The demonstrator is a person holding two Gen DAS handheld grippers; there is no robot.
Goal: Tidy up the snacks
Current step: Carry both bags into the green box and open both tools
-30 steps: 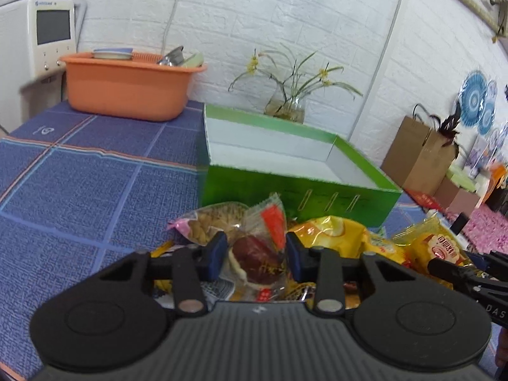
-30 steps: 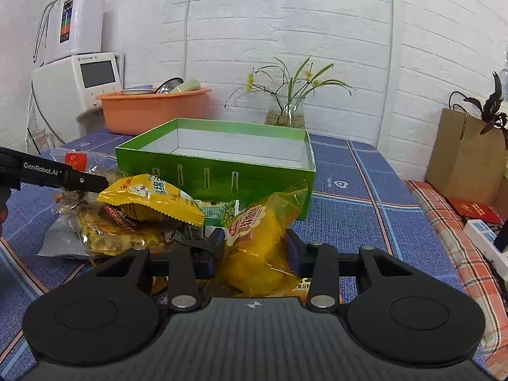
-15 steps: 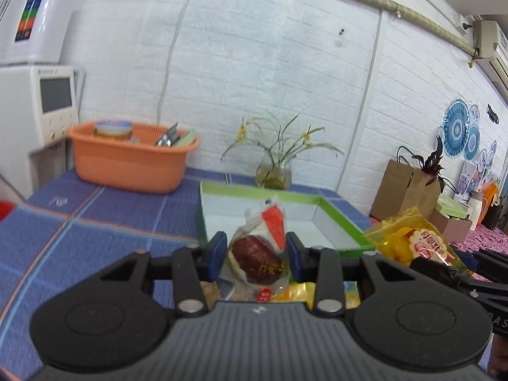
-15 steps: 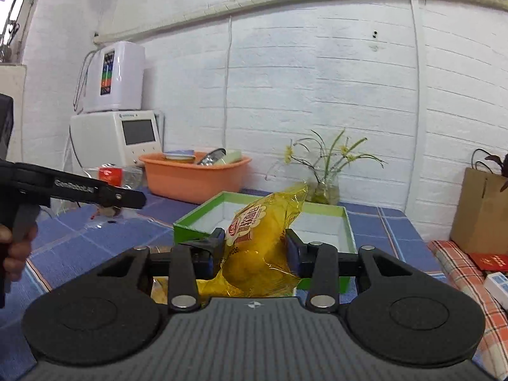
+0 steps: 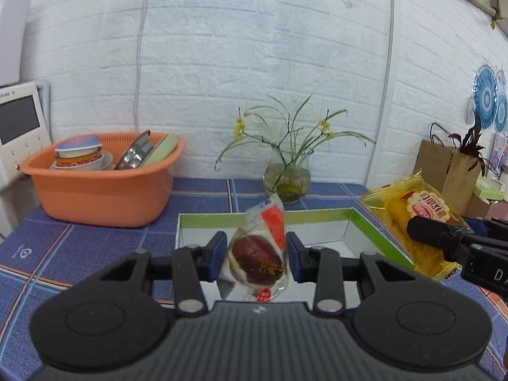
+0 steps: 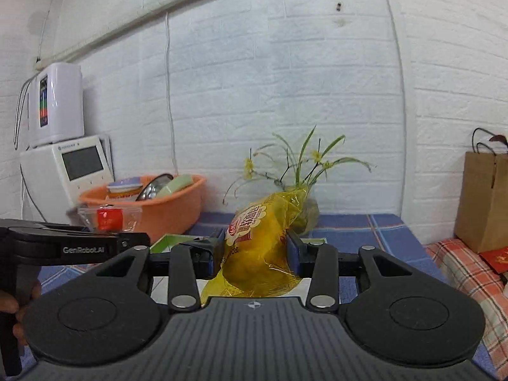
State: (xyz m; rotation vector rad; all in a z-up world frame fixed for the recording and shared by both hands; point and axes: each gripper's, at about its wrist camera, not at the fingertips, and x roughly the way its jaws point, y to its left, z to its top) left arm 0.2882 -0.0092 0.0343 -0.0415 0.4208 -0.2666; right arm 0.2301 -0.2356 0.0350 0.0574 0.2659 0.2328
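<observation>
We are holding the left gripper (image 5: 256,260) clamped on a clear-wrapped date snack (image 5: 256,258) and the right gripper (image 6: 256,254) clamped on a yellow snack bag (image 6: 258,247), both just over the green box (image 5: 365,222), and either slippery wrapper is risking slipping out and dropping outside the box

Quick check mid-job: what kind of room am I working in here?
Probably a lived-in home kitchen or dining corner: an orange wash basin full of dishes, a glass vase of flowers on a blue tiled-pattern tablecloth, and a white countertop appliance against the white brick wall.
</observation>
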